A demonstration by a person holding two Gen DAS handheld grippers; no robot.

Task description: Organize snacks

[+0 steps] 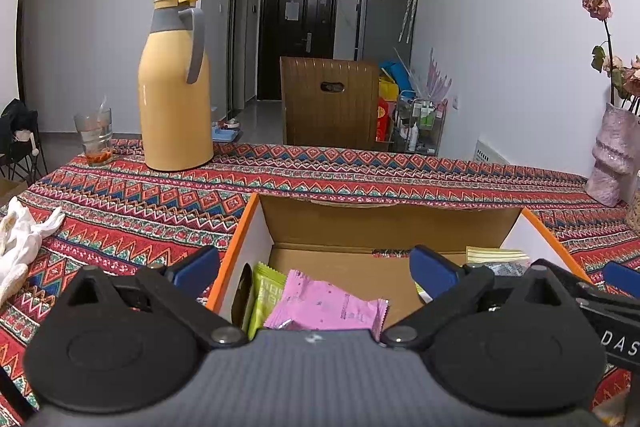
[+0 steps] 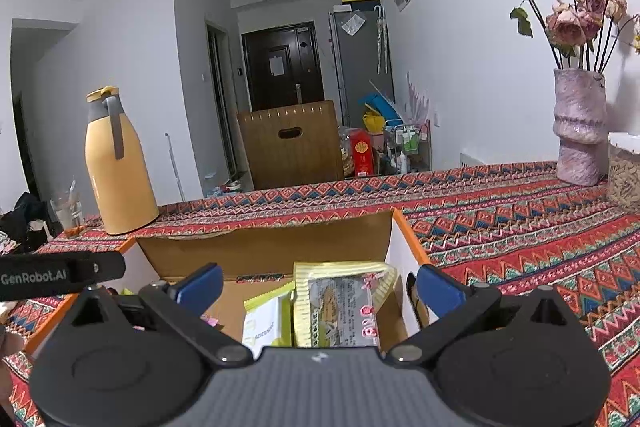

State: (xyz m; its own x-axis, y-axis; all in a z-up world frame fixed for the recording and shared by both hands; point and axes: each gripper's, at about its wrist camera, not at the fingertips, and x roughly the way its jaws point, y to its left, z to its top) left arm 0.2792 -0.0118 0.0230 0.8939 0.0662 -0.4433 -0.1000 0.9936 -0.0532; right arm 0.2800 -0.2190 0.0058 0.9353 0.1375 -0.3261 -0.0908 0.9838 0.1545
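An open cardboard box [image 1: 384, 223] with orange edges sits on the patterned tablecloth. A pink snack packet [image 1: 328, 303] and a green packet [image 1: 266, 291] lie at its left end. My left gripper [image 1: 316, 267] hovers over them, open, its blue pads wide apart with nothing between them. In the right wrist view the same box [image 2: 264, 247] holds a yellow-edged packet [image 2: 340, 303] and a pale green-and-white packet [image 2: 266, 323] standing at its right end. Just above those, my right gripper [image 2: 320, 285] stands open and empty. The right gripper's side shows at the left wrist view's edge.
A yellow thermos jug [image 1: 174, 87] and a glass [image 1: 95, 137] stand on the far left of the table. White cloth [image 1: 22, 243] lies at the left edge. A pink vase of dried roses [image 2: 578, 131] and a jar [image 2: 624, 171] stand at the far right. A wooden chair [image 1: 330, 103] is behind the table.
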